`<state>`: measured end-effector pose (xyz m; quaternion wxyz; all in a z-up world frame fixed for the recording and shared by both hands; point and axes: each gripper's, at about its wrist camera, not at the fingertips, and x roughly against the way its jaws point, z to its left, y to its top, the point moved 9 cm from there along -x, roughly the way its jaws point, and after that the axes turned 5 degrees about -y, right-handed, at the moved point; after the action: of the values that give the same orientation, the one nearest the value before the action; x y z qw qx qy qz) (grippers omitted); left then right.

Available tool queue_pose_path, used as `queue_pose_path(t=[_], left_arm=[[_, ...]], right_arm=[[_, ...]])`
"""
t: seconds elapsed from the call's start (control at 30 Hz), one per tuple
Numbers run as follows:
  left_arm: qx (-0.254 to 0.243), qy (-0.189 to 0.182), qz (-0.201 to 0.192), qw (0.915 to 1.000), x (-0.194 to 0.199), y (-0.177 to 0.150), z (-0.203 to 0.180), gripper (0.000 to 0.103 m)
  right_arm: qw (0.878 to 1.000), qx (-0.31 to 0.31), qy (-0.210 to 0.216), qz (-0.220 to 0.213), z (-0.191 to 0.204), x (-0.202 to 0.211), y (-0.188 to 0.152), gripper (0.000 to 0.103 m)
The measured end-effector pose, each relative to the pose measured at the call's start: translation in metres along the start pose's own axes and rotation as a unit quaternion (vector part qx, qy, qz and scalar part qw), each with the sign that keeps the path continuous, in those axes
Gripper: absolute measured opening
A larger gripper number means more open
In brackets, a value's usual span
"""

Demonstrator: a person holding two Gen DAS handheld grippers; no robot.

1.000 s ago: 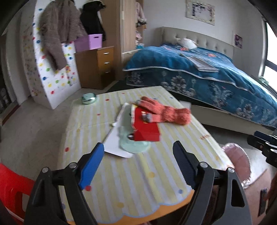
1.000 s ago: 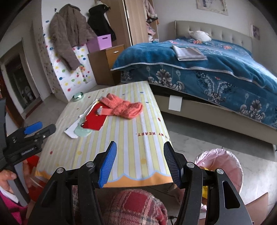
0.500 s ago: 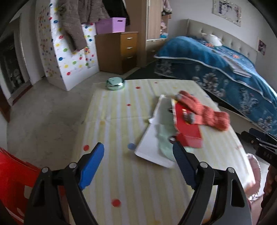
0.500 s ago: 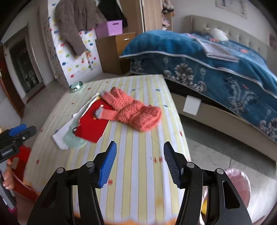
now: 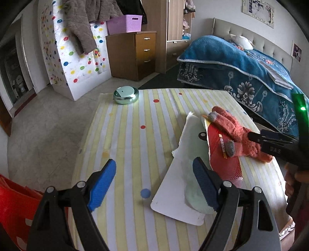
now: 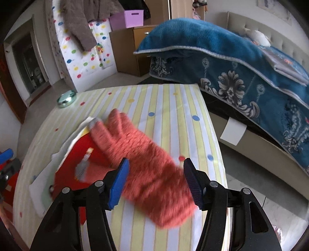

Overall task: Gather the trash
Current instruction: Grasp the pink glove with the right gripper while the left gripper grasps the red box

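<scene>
Lying between right gripper (image 6: 155, 181) pads: glove (image 6: 146, 173)

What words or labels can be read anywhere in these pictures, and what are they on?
"DAS": on the black body of the right gripper, seen from the left wrist camera; the first letter is uncertain.
Yellow strip of print on the red packet: too blurred and small to read.
Poster on the wall above the bed: too small to read.
No other text is legible.

Striped table (image 5: 135, 146) bears tin (image 5: 126, 95), white card (image 5: 173, 195), glove (image 6: 146, 166)
</scene>
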<state>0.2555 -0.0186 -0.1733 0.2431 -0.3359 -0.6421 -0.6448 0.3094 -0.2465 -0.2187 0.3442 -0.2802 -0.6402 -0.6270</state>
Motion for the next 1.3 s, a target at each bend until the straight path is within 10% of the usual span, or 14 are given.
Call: queue_pose_path(t=[0.43, 0.6, 0.73, 0.93, 1.3], left_arm=[[-0.003, -0.016, 0.006, 0.9999, 0.017, -0.025, -0.008, 0.081], [-0.015, -0.026, 0.009, 0.9995, 0.029, -0.039, -0.020, 0.082], [-0.031, -0.032, 0.010, 0.9990, 0.036, -0.045, -0.035, 0.082], [-0.054, -0.044, -0.003, 0.9976, 0.045, -0.043, -0.060, 0.085], [-0.062, -0.037, 0.021, 0.9972, 0.002, -0.021, -0.099, 0.092]], right_arm=[[0.997, 0.073, 0.003, 0.026, 0.019, 0.042, -0.060, 0.060], [0.998, 0.043, -0.022, 0.028, 0.027, 0.065, -0.088, 0.022], [0.999, -0.049, 0.019, 0.013, 0.017, 0.089, -0.096, 0.012], [0.988, -0.131, 0.023, -0.081, -0.014, 0.154, -0.081, 0.012], [0.989, -0.122, 0.018, -0.080, -0.045, 0.161, -0.079, 0.013]])
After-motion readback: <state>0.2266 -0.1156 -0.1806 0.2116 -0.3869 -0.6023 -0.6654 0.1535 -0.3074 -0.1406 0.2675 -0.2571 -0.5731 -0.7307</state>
